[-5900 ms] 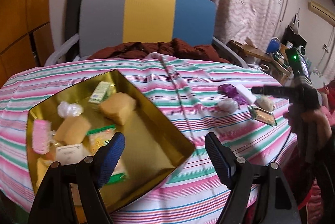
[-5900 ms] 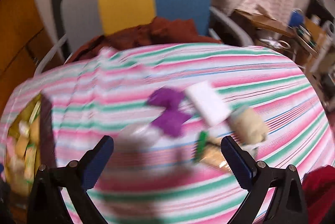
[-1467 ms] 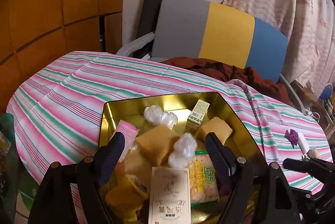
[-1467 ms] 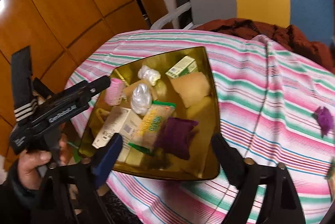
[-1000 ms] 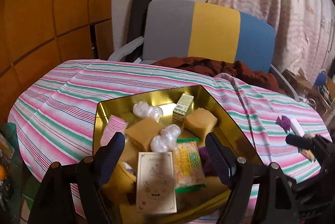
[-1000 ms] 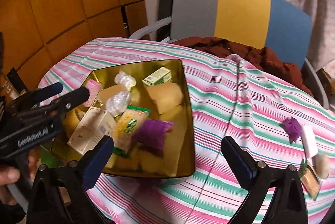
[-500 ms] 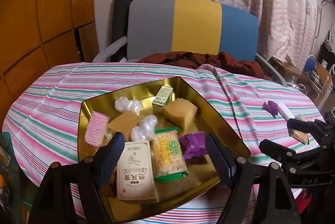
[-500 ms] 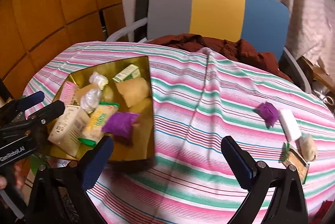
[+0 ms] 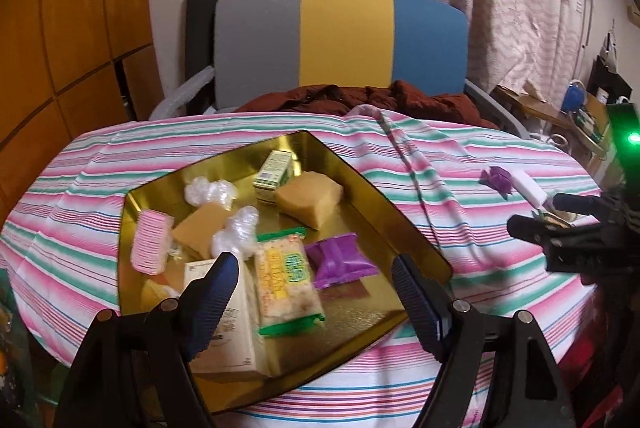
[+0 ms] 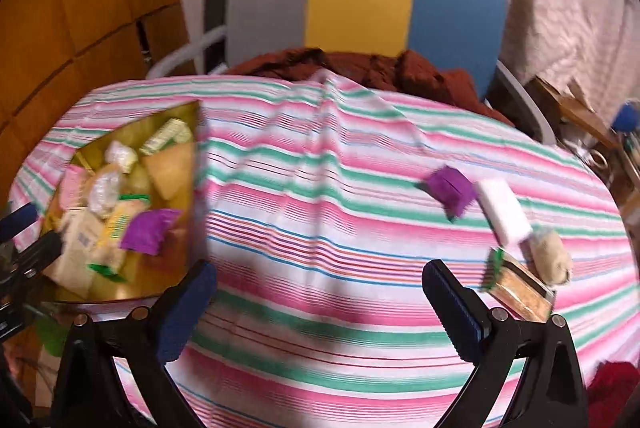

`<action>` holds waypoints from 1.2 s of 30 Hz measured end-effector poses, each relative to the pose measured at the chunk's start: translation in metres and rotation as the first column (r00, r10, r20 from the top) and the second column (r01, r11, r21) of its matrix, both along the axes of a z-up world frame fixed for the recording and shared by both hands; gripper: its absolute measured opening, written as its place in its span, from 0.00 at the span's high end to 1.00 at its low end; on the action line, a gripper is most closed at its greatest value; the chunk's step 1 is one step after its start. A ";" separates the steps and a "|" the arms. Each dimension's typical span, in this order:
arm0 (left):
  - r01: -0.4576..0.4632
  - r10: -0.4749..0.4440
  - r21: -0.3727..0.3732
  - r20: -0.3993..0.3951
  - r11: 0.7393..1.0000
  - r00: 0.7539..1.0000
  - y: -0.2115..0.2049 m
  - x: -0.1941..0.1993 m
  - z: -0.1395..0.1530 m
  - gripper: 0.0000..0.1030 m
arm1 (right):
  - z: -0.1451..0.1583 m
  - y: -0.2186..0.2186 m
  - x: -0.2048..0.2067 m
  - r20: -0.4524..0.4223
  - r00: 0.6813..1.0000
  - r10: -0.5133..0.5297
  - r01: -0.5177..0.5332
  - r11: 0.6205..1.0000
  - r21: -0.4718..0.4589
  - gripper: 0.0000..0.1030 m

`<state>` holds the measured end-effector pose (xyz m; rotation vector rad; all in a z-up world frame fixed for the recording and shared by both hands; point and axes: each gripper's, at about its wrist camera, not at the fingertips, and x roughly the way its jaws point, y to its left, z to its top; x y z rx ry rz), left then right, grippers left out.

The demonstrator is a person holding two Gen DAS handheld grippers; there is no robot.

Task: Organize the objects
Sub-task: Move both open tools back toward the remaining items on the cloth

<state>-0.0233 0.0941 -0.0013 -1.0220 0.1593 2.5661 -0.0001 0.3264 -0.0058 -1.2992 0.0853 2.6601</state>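
Note:
A gold tray (image 9: 404,228) (image 10: 194,131) on the striped tablecloth holds several snacks, among them a purple packet (image 9: 340,260) (image 10: 148,226), a green-edged cracker packet (image 9: 286,282) and a cream box (image 9: 228,320). My left gripper (image 9: 316,292) hovers open over the tray's near edge, holding nothing. On the cloth to the right lie a purple wrapper (image 10: 450,189) (image 9: 498,179), a white block (image 10: 504,211), a tan roll (image 10: 550,256) and a gold-brown packet (image 10: 520,286). My right gripper (image 10: 320,292) stands open over bare cloth, left of those items.
A chair with a grey, yellow and blue back (image 9: 340,39) stands behind the table, a dark red cloth (image 9: 360,97) on its seat. Wooden panels lie to the left, curtains to the right. A cluttered side table (image 9: 576,111) sits at far right.
The right gripper has swung right, away from the tray toward the loose items. A purple packet now lies in the tray. The left gripper's view shifted slightly right.

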 end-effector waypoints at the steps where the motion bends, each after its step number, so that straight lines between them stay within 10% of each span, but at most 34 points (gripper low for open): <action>1: 0.010 -0.010 0.003 0.004 1.000 1.000 0.002 0.000 -0.001 0.22 | -0.002 0.008 -0.001 0.016 1.000 -0.023 0.023 1.000 0.000 0.00; 9: 0.077 -0.078 0.048 0.018 0.996 0.997 0.014 0.004 -0.001 0.22 | 0.007 0.090 0.006 0.009 0.987 -0.163 0.163 0.987 0.014 0.00; 14: 0.117 -0.118 0.044 0.035 0.992 0.992 0.027 0.006 -0.004 0.22 | 0.014 0.173 0.028 -0.062 0.925 -0.374 0.373 0.927 -0.021 0.00; 23: 0.236 -0.237 0.025 0.038 0.971 0.971 0.073 0.014 0.002 0.22 | -0.025 0.283 0.104 0.072 0.638 -0.767 0.713 0.553 -0.431 0.00; 36: 0.382 -0.381 0.014 0.133 0.924 0.915 0.152 0.017 -0.015 0.22 | -0.028 0.284 0.102 0.082 0.672 -0.736 0.665 0.550 -0.505 0.00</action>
